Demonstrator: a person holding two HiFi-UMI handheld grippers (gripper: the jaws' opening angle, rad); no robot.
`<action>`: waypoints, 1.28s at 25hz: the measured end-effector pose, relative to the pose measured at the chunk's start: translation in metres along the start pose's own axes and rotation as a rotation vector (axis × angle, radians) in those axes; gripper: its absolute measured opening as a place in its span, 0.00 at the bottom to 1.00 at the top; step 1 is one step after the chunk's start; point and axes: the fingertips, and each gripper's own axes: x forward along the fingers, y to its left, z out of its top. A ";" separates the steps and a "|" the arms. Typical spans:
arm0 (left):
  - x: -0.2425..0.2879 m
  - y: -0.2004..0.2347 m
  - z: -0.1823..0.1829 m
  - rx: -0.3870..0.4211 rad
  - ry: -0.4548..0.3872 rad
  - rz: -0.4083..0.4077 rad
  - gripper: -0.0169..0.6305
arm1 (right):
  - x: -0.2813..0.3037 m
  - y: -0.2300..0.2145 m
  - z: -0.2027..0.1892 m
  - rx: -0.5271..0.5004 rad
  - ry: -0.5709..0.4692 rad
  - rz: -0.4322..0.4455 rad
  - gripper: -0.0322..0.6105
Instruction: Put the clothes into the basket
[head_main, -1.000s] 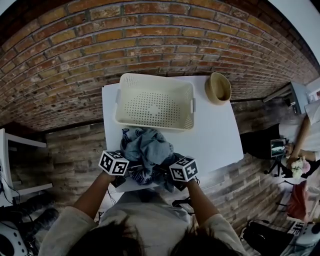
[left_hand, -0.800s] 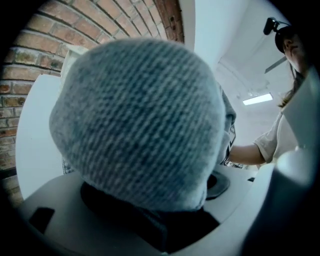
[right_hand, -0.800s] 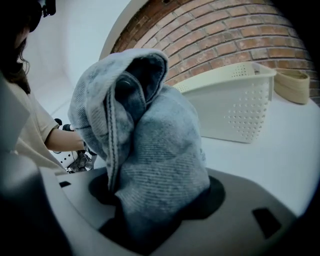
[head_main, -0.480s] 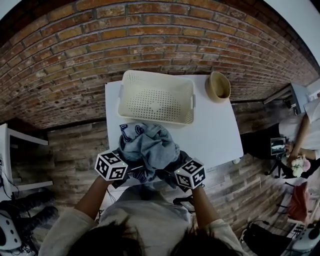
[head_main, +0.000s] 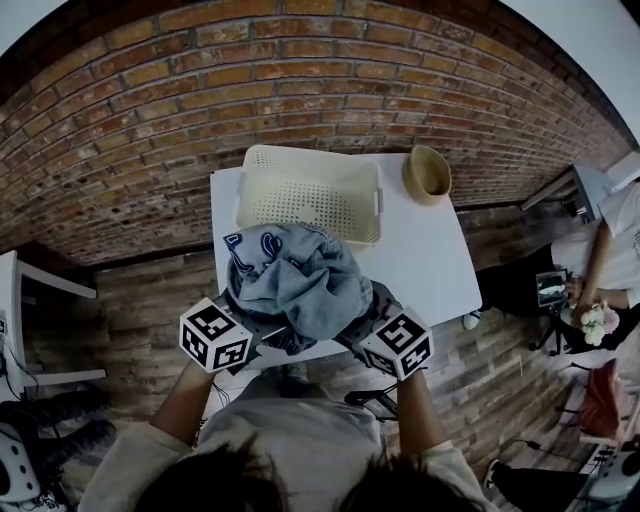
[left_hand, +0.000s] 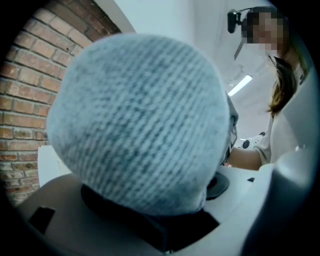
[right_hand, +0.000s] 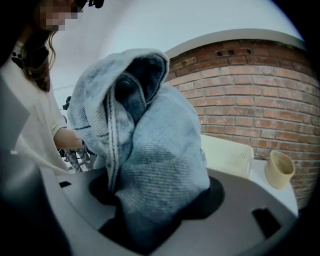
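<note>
Clothes (head_main: 295, 285) rise off table (head_main: 430, 270), nearer basket (head_main: 262, 165); left gripper (head_main: 252, 338), right gripper (head_main: 358, 330) clamp soft, light folds half-open, right just tightened; grip bunched edges

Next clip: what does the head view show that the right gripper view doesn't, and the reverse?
Head view only: the basket's holed floor, bare where visible, the plank floor below, and the marker cube on the right tongs. Right gripper view only: the clothes pinched between those tongs, whose jaws have just been closing. Both: clothes, basket, bowl, brick wall, white table.
</note>
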 end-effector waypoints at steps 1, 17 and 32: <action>-0.002 -0.002 0.007 0.016 -0.010 0.004 0.61 | -0.003 0.000 0.007 -0.020 -0.009 -0.006 0.52; -0.010 0.003 0.093 0.237 -0.129 0.058 0.60 | -0.017 -0.023 0.087 -0.202 -0.150 -0.091 0.52; 0.009 0.056 0.157 0.320 -0.191 0.113 0.60 | 0.011 -0.081 0.147 -0.298 -0.230 -0.129 0.52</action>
